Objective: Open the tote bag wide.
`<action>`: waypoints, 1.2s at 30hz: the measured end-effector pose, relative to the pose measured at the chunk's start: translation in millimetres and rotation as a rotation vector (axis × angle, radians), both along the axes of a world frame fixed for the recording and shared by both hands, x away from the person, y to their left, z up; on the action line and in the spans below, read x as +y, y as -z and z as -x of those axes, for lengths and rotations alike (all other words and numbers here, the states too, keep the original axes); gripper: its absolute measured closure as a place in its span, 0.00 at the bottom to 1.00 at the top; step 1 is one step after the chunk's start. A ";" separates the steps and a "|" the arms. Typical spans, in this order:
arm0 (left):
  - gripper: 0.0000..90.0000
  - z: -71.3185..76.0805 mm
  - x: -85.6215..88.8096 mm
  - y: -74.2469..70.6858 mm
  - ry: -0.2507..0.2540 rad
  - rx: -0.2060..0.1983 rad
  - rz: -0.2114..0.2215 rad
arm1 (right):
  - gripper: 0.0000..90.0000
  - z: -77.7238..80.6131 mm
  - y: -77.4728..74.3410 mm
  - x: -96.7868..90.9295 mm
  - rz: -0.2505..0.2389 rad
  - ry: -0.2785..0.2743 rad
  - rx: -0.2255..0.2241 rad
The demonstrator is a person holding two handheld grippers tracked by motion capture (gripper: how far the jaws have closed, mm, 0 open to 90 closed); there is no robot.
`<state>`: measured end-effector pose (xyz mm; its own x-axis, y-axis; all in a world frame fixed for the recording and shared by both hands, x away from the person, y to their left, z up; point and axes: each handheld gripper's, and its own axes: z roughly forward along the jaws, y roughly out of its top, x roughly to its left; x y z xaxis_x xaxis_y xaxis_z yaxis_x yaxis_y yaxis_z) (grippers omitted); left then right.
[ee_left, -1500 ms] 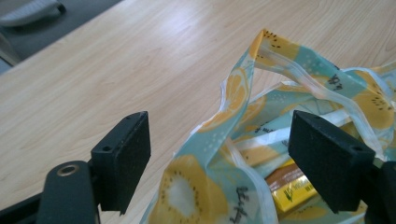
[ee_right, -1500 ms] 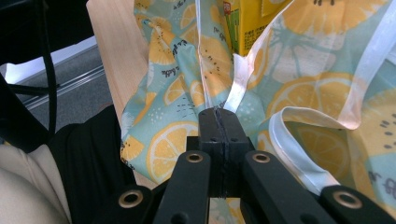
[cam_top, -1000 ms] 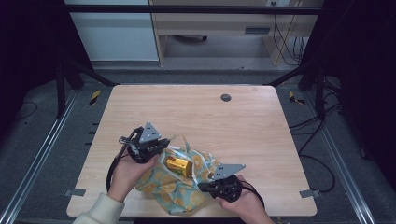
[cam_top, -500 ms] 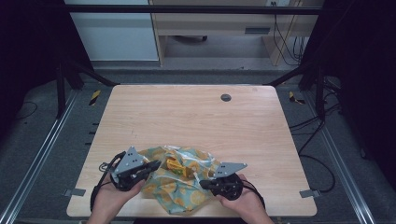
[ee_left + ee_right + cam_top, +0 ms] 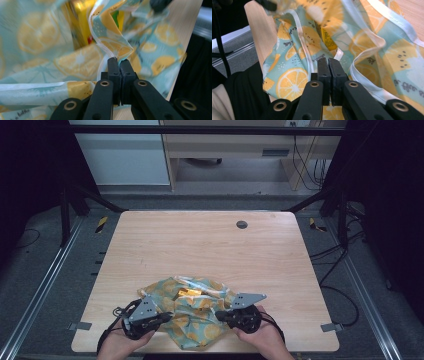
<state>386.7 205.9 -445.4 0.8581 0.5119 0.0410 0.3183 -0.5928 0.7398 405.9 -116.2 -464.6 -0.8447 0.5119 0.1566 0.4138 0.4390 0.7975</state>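
Note:
A teal cloth bag (image 5: 197, 312) printed with lemon slices lies crumpled at the table's near edge. A yellow packet (image 5: 187, 293) peeks out of its opening. My left gripper (image 5: 167, 316) is at the bag's left side, and its jaws (image 5: 119, 62) are shut on the white-trimmed hem (image 5: 105, 47). At the bag's right side, my right gripper (image 5: 220, 315) is shut on a fold of cloth (image 5: 328, 61). The yellow packet (image 5: 328, 37) lies just beyond that fold, and it also shows as the yellow packet (image 5: 75, 25) inside the bag.
The wooden table (image 5: 210, 245) has a black grommet (image 5: 242, 224) near its far edge. Metal rails (image 5: 45, 285) run along both sides. The near table edge lies right under both hands.
My left gripper has come down and toward the near edge, from the bag's upper left to its lower left, pulling the cloth wider. The right gripper has barely moved.

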 end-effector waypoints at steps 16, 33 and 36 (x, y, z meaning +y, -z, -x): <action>0.99 -11.0 3.5 27.8 -0.067 0.030 -0.184 | 0.78 8.9 -2.7 -8.6 -0.001 0.002 -0.014; 0.97 -12.2 7.6 30.0 -0.118 0.006 -0.218 | 0.58 -25.3 -61.2 -9.4 -0.008 0.023 -0.143; 0.98 -13.2 8.8 30.3 -0.123 0.005 -0.220 | 0.57 -44.5 -54.8 0.4 0.033 -0.001 -0.117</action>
